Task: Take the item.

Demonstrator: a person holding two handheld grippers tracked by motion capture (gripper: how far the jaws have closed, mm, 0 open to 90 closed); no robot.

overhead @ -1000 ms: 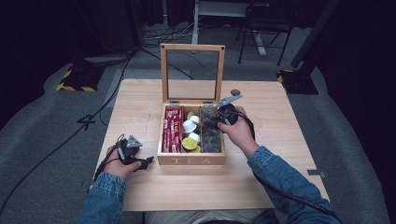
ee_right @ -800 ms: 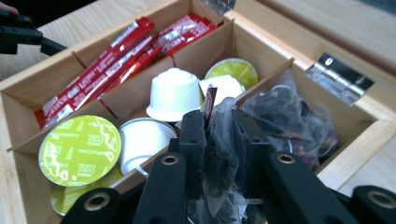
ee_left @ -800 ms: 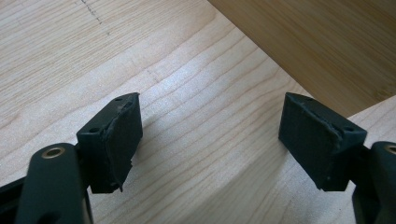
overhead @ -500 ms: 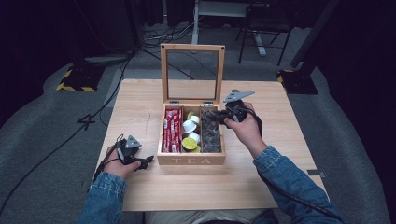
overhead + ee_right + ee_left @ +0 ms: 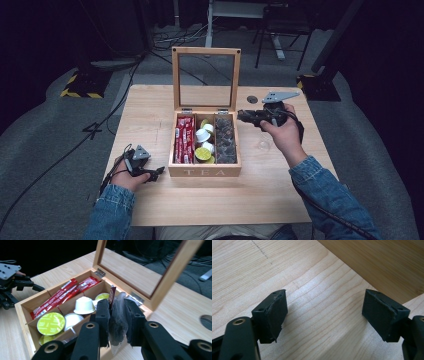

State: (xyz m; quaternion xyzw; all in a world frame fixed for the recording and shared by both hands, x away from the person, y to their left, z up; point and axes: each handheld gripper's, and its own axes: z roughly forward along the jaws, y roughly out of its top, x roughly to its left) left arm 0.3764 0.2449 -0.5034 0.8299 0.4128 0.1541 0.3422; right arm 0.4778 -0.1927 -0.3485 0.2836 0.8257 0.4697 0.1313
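An open wooden tea box (image 5: 205,172) stands mid-table with its glass lid (image 5: 206,75) upright. Its left compartment holds red sachets (image 5: 184,140), the middle one capsules (image 5: 204,135), the right one dark tea bags (image 5: 225,140). My right gripper (image 5: 241,116) hovers just right of the box's back corner. In the right gripper view it (image 5: 117,307) is shut on a translucent tea bag (image 5: 117,323) of dark leaves with a maroon tag. My left gripper (image 5: 159,172) rests on the table left of the box, its jaws open with only bare wood between them (image 5: 324,312).
A round cable hole (image 5: 252,99) sits in the tabletop behind the right hand. The table's (image 5: 210,205) front strip lies bare. Cables trail over the dark floor around the table. The box's side wall (image 5: 377,262) is close ahead of the left gripper.
My right gripper has risen out of the box's right compartment and moved right, with the tea bag in its jaws. The left hand has stayed put.
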